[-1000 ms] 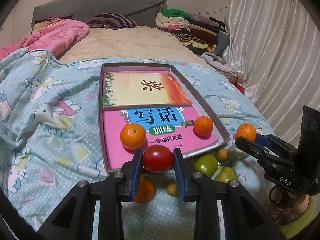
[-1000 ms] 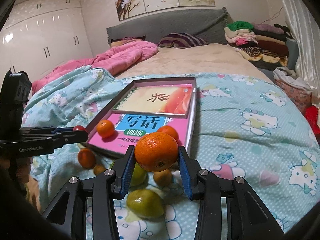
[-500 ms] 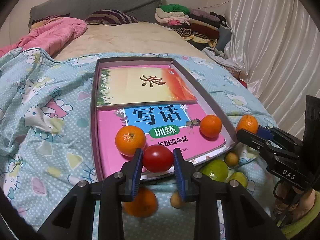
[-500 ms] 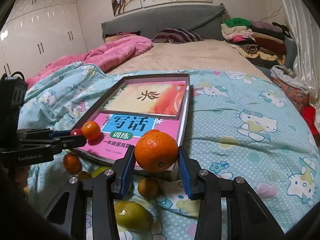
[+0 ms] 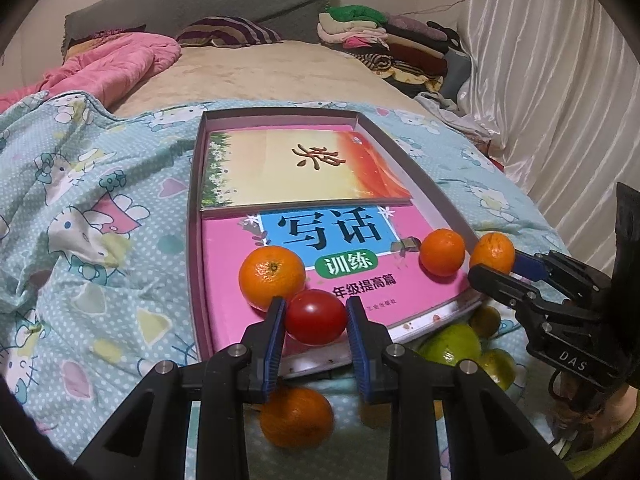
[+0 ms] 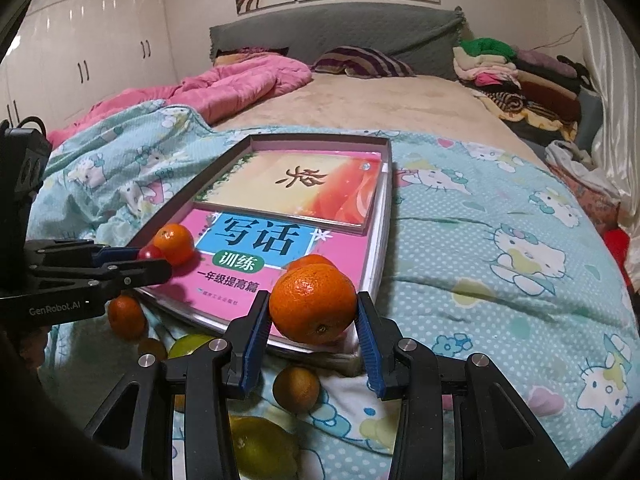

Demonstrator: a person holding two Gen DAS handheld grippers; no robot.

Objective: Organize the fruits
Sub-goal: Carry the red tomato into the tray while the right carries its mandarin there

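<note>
- Here, two hand-held tools hover over a shallow box (image 5: pixel 194 216) lying on a bed with a cartoon-cat quilt (image 5: pixel 92 216); two books fill the box, a pink workbook (image 5: pixel 320 264) nearest the cameras.
- The left tool (image 5: pixel 315 316) is clenched on a red tomato (image 5: pixel 316 317), held just over the box's near edge, toward its near-left corner. An orange (image 5: pixel 272 277) resting on the workbook sits just beyond and left of the tomato — close enough that the two look to be touching.
- The right tool (image 6: pixel 312 307) grips a large orange (image 6: pixel 313 302), hovering at the box's near-right corner. Another orange (image 6: pixel 310 260) on the workbook lies directly behind it.
- The deciding relation, as I judge it: each held fruit lies straight ahead of its tool with the workbook just beyond and below, so a short forward lowering would set it down — the left beside the resting orange.
- Loose fruit remains on the quilt below the near edge: an orange (image 5: pixel 296 416), green fruits (image 5: pixel 452 346), a small brown one (image 6: pixel 296 388).
- Hidden: the held orange covers most of the fruit behind it; the tool bodies cut off the quilt fruit, so their count is unclear.
</note>
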